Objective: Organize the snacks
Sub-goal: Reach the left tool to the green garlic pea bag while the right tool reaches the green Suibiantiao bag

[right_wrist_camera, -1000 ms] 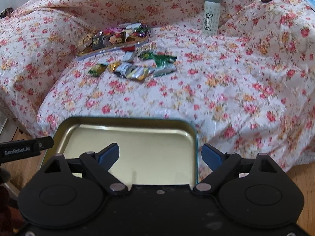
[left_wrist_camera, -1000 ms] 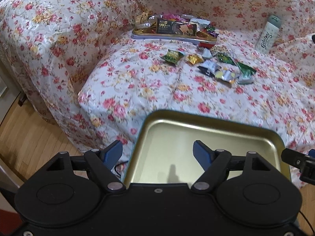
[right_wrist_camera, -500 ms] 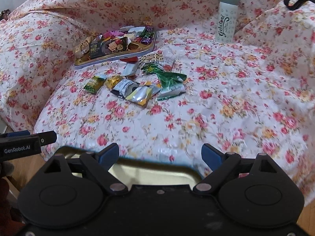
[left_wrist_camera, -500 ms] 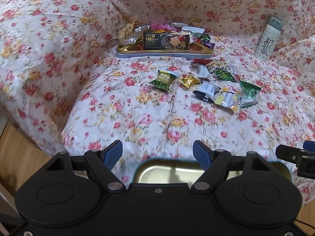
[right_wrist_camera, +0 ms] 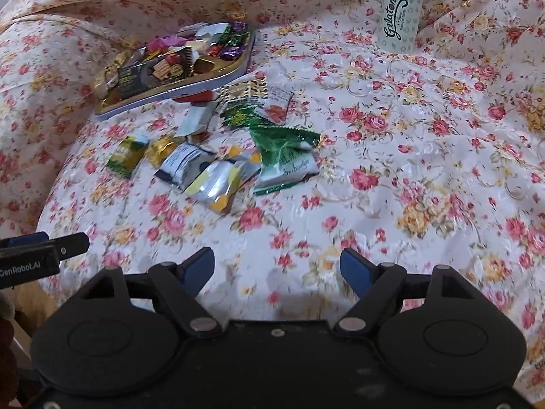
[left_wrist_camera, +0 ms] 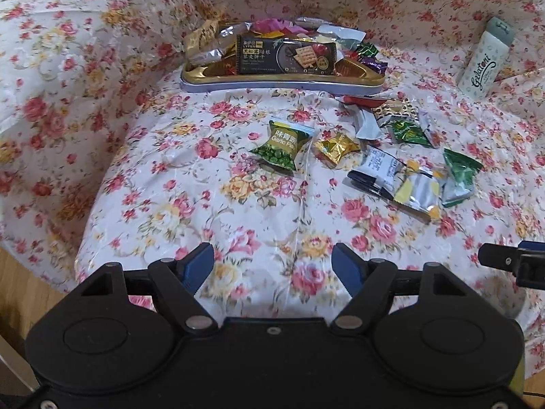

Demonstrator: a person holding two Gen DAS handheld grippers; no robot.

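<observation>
White bottle [left_wrist_camera: 483, 58]: script "Gelatoni", readable in both views. Green snack packet [left_wrist_camera: 281, 145]: "Garlic Fl…", Chinese characters above. Left gripper [right_wrist_camera: 30, 259] body, seen from right wrist: "GenRobot.AI". Black cracker pack [left_wrist_camera: 286, 56]: Chinese text, too small to read.

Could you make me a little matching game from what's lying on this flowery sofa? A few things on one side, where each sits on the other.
Things:
1. cracker pack
2. garlic pea pack
3. white bottle
4. gold candy

Places:
A. leaning against the sofa back, far right
B. in the gold tray
C. just right of the green pea pack
D. leftmost of the loose snacks

Pairs: 1-B, 2-D, 3-A, 4-C
</observation>
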